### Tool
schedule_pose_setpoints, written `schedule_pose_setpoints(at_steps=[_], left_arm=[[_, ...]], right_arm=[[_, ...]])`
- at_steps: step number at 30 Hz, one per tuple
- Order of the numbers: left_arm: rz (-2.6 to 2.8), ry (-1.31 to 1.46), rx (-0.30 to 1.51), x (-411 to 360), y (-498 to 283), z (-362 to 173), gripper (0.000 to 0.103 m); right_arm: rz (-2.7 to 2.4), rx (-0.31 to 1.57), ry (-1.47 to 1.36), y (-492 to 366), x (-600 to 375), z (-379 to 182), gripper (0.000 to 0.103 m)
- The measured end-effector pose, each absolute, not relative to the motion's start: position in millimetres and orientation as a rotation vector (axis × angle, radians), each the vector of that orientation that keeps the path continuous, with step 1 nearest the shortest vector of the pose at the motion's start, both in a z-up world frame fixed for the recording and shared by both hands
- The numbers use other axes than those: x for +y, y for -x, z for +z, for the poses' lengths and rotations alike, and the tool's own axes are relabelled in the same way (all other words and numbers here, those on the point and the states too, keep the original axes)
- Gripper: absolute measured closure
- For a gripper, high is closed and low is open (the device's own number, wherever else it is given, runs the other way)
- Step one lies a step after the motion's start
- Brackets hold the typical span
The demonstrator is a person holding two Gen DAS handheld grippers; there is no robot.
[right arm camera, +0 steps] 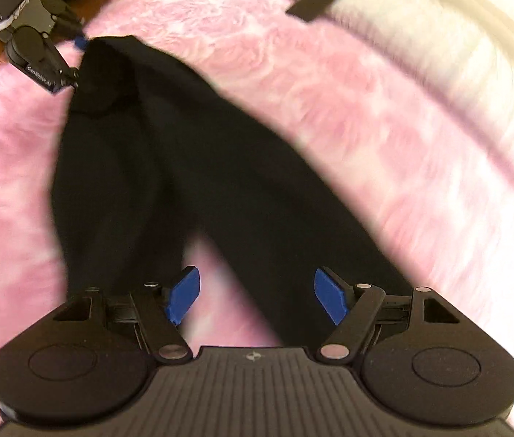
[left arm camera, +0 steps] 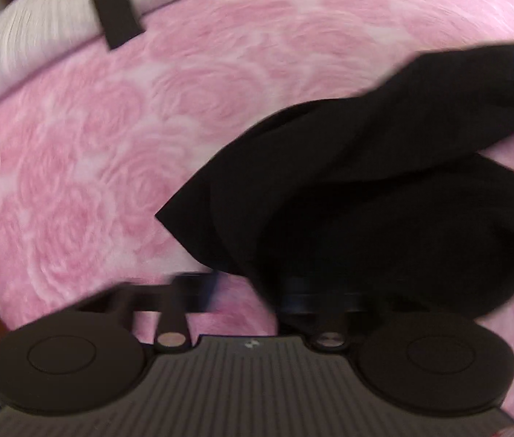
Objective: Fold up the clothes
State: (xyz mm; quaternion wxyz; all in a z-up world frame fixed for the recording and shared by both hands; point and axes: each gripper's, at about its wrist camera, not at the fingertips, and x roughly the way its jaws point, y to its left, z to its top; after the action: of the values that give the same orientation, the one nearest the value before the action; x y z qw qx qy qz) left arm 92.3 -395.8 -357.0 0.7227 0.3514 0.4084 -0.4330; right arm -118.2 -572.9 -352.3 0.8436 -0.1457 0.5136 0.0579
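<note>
- Pink rose-patterned blanket (right arm camera: pixel 329 83) covers the surface; white bedding (right arm camera: pixel 420 29) lies far, a black strip (right arm camera: pixel 317 2) at the seam.
- Black garment (right arm camera: pixel 184 153) sprawls on the blanket.
- Left gripper (right arm camera: pixel 78 58) pinches its far corner.
- Right gripper (right arm camera: pixel 257 295) gapes, clear.

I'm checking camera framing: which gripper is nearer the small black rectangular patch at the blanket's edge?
Hard to call; neither is close. The black patch lies far beyond both. The left gripper pinches the black garment's corner; the right gripper hangs open over it.
</note>
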Motion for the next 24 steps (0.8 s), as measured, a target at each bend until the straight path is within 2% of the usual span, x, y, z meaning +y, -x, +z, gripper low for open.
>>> schedule_pose_setpoints(at_steps=[3,6,7,10,14,15,16,17,18,19,22,24], left_arm=[[-0.976,-0.847,0.805,-384.6,-91.0,-333.0,0.102],[-1.056,-0.941,0.713,-367.6,-77.7,-281.6,0.102],[-1.088,-0.977,0.689,-364.6,-71.2,-259.3,0.101],[-1.164,-1.088,0.646,-368.2,-64.6,-197.9,0.101],[-1.152,-1.168,0.622,-403.9,-94.4,-157.2,0.097],[-1.128,-1.168,0.606,-418.6,-110.2,-162.5,0.095],[-1.102,-1.169,0.583,-433.8,-126.6,-170.0,0.092],[-1.046,-1.159,0.571,-448.7,-143.5,-183.5,0.083],[-0.980,-1.145,0.564,-463.4,-160.7,-198.9,0.071],[-0.907,-1.136,0.573,-477.3,-178.9,-219.6,0.066],[-0.798,-1.113,0.667,-487.9,-200.5,-268.3,0.069],[-0.825,-1.020,0.751,-472.1,-190.8,-281.7,0.061]], right_arm=[[0.156,1.046,0.402,79.3,-581.7,-363.3,0.028],[0.263,1.053,0.460,49.0,-579.2,-378.0,0.029],[0.307,1.070,0.475,42.6,-574.7,-380.5,0.032],[0.464,1.141,0.450,40.1,-560.2,-370.1,0.072],[0.439,1.083,0.413,55.2,-560.9,-320.8,0.077],[0.400,1.061,0.405,55.0,-567.1,-311.8,0.075],[0.350,1.039,0.406,52.5,-574.9,-306.1,0.066],[0.293,1.016,0.417,48.3,-582.3,-303.6,0.047],[0.230,0.991,0.432,43.6,-588.8,-304.0,0.041],[0.165,0.972,0.431,39.1,-595.8,-306.2,0.037],[0.017,0.977,0.341,36.0,-612.7,-312.6,0.037],[0.003,0.966,0.220,55.0,-613.6,-312.2,0.036]])
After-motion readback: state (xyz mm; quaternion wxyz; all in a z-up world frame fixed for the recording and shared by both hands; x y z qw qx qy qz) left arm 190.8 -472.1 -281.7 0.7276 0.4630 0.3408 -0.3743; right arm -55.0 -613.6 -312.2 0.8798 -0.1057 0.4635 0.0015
